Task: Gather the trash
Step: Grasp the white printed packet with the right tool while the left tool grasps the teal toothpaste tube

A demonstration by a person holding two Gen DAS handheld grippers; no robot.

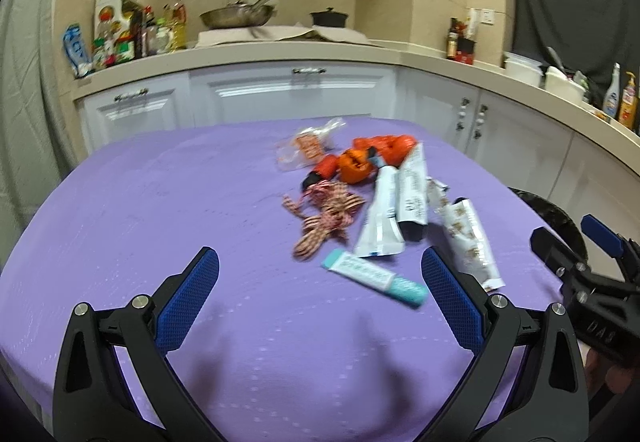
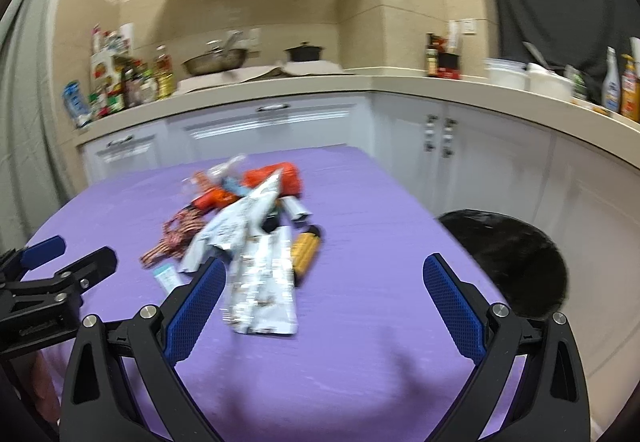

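Observation:
A pile of trash lies on the purple tablecloth (image 1: 160,202): an orange wrapper (image 1: 376,156), a checked ribbon (image 1: 324,220), white pouches (image 1: 390,218), a teal tube (image 1: 374,278) and a silver printed pouch (image 1: 470,238). My left gripper (image 1: 320,268) is open and empty, just short of the teal tube. My right gripper (image 2: 324,276) is open and empty, with the silver pouch (image 2: 262,282) lying between its fingers on the cloth. A black-lined bin (image 2: 516,266) stands off the table's right edge.
A yellow packet (image 2: 306,250) lies beside the silver pouch. White cabinets (image 1: 280,94) and a counter with bottles, a pan (image 1: 238,16) and a pot stand behind the table. The right gripper shows at the right edge of the left view (image 1: 572,254).

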